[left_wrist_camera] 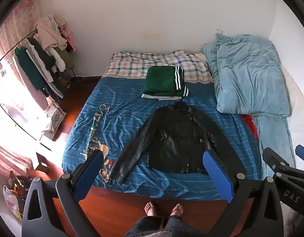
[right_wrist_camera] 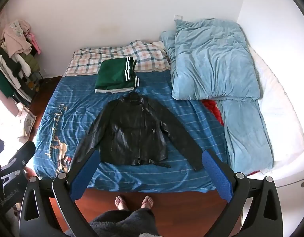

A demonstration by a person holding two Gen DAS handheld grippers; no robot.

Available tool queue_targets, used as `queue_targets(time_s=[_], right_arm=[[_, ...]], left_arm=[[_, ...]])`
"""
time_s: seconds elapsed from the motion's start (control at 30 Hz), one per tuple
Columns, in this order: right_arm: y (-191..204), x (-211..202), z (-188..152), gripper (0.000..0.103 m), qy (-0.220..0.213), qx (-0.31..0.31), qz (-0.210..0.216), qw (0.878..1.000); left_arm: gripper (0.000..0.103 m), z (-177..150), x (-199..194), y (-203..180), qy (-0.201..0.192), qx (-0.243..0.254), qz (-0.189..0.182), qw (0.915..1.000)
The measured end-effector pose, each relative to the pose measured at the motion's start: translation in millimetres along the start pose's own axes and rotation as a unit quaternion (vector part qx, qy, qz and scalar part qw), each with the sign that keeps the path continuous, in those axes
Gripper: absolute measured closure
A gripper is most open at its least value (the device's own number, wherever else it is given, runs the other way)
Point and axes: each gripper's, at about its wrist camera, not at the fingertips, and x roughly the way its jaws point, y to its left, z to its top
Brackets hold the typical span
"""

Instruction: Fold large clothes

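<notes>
Black leather jacket [right_wrist_camera: 132,130] lies spread at frame centre on the bed [right_wrist_camera: 171,179]. Both grippers, left [left_wrist_camera: 153,169] and right [right_wrist_camera: 150,169], hover with fingers spread, empty. The slick leather may slip when pinched.

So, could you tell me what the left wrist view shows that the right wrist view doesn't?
Only the left wrist view shows the shopping bag on the floor. Only the right wrist view shows the white mattress edge in full. Both share the black jacket spread flat on the bed, the folded green garment, the blue duvet, and open grippers, left and right.
</notes>
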Motion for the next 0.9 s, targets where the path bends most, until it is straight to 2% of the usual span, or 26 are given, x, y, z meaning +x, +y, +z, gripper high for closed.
queue_targets(time_s=[0.1,0.9], right_arm=[[-1,-2,0,0.0,-0.012,0.004,0.003,1.0],[-1,-5,2,0.0,-0.008,-0.001,-0.005,1.0]], left_arm=[[0.0,0,2,-2,0.003,0.0,-0.001,1.0],[0.0,5,-5,-7,-0.003,-0.005,-0.01,0.9999]])
